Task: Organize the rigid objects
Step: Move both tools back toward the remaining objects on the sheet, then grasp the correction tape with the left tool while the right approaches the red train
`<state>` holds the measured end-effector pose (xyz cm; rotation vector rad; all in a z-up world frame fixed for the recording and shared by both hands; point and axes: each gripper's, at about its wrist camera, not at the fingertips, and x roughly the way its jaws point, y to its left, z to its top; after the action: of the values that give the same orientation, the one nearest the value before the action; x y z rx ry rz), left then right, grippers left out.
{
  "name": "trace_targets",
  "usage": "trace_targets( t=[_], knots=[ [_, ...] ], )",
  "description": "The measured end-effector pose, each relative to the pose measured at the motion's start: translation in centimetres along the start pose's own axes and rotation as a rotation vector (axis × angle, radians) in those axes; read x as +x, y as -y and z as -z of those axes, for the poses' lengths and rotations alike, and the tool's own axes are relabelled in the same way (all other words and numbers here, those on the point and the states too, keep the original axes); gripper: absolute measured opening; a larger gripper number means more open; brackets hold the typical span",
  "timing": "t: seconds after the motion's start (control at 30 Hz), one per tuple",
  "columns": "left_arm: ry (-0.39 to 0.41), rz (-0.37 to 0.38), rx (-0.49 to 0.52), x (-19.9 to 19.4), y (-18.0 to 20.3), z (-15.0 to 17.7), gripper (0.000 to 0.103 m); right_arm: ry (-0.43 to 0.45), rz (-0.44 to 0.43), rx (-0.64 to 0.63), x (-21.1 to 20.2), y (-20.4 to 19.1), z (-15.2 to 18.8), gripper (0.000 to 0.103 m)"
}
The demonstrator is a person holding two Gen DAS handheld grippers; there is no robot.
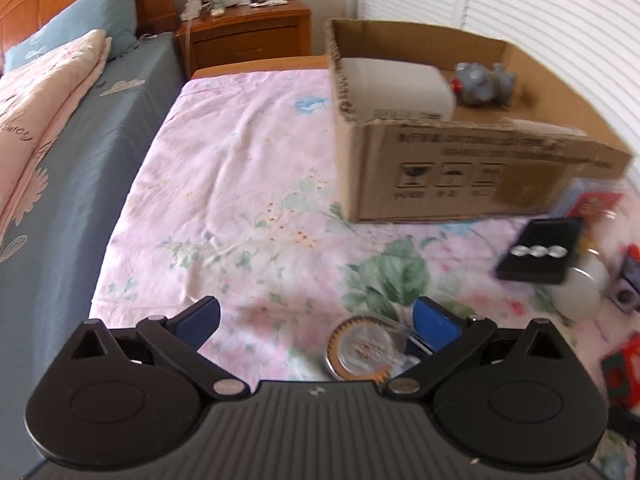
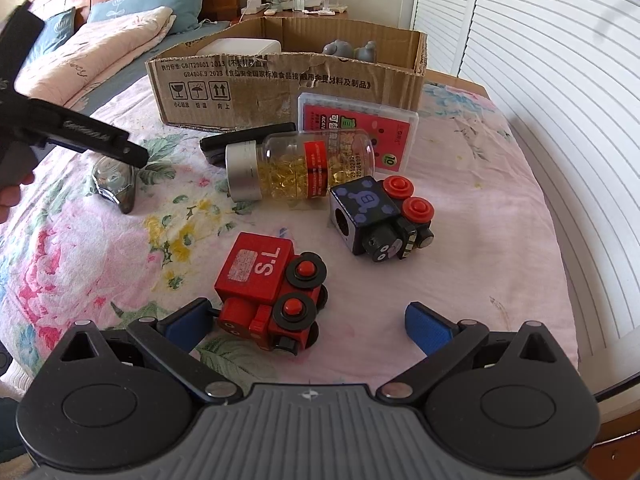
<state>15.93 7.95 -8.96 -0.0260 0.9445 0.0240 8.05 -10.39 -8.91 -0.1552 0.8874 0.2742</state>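
Observation:
A cardboard box (image 2: 280, 84) stands on the floral bed sheet and holds a white container (image 2: 240, 46) and grey toys (image 2: 352, 49); it also shows in the left wrist view (image 1: 460, 168). My right gripper (image 2: 308, 322) is open, its fingers either side of a red toy train (image 2: 268, 292). A black toy train (image 2: 380, 216), a pill bottle (image 2: 300, 164) on its side, a red card case (image 2: 360, 128) and a black remote (image 2: 224, 146) lie beyond. My left gripper (image 1: 316, 320) is open above a round clear-cased object (image 1: 362, 354); it also shows in the right wrist view (image 2: 116, 184).
A second bed with blue sheet (image 1: 60, 200) and pillows lies to the left. A wooden nightstand (image 1: 248, 36) with small items stands behind. White louvred doors (image 2: 540, 80) are on the right. The remote (image 1: 540, 250) shows right of the left gripper.

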Motion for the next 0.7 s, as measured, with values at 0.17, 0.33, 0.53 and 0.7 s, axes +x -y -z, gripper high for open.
trace_targets(
  t=[0.17,0.33,0.53,0.7],
  knots=[
    [0.014,0.175,0.073,-2.2,0.8,1.2,0.102,0.001,-0.001,0.000,0.0,0.0,0.0,0.103],
    [-0.016,0.194,0.176,-1.5,1.7,2.1,0.102,0.002,0.000,0.000,0.0,0.0,0.0,0.103],
    [0.013,0.210,0.284,-0.9,1.8,2.7,0.102,0.004,-0.002,-0.003,0.1,0.0,0.0,0.103],
    [0.015,0.243,0.311,-1.0,2.4,2.9,0.102,0.006,-0.003,-0.005,0.1,0.0,0.0,0.103]
  ],
)
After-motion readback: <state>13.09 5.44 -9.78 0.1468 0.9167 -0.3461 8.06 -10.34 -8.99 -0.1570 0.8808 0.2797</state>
